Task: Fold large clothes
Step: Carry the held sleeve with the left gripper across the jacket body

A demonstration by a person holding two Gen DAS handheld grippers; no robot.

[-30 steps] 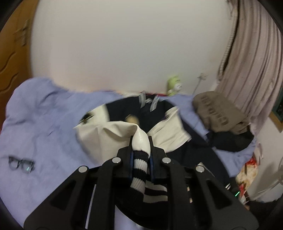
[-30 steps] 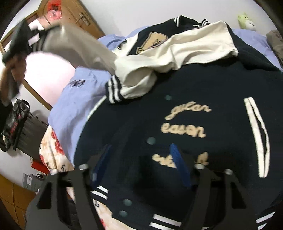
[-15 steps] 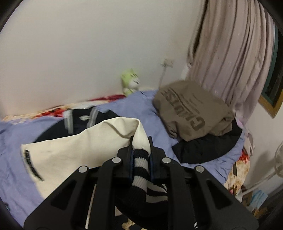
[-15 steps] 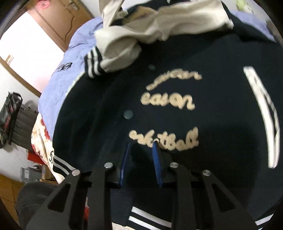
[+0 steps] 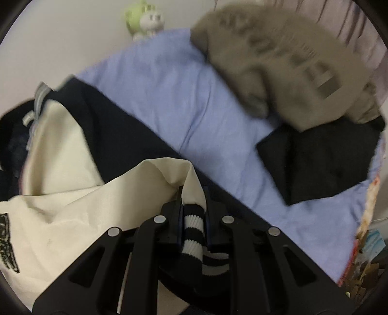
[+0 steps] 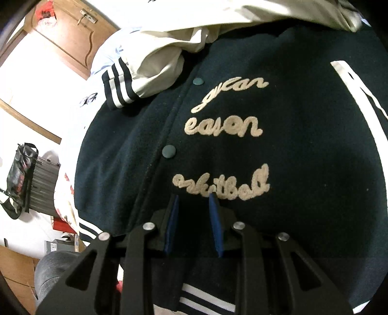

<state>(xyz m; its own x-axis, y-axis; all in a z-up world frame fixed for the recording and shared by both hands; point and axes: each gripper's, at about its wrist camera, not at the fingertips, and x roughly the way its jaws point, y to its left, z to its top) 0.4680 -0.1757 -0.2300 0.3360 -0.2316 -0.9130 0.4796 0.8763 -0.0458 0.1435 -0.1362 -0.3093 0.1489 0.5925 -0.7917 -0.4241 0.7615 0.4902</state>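
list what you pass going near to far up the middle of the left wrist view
striped cuff clamped in the left gripper → cream sleeve → navy jacket body → blue bedsheet → green plush toy against the wall

A home bedroom: blue bedsheet [image 5: 169, 80], plush toy [image 5: 145, 19] by the wall, wooden door [image 6: 70, 31].

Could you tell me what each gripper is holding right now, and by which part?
The left gripper clamps the jacket's cream sleeve by its striped cuff. The right gripper holds nothing.
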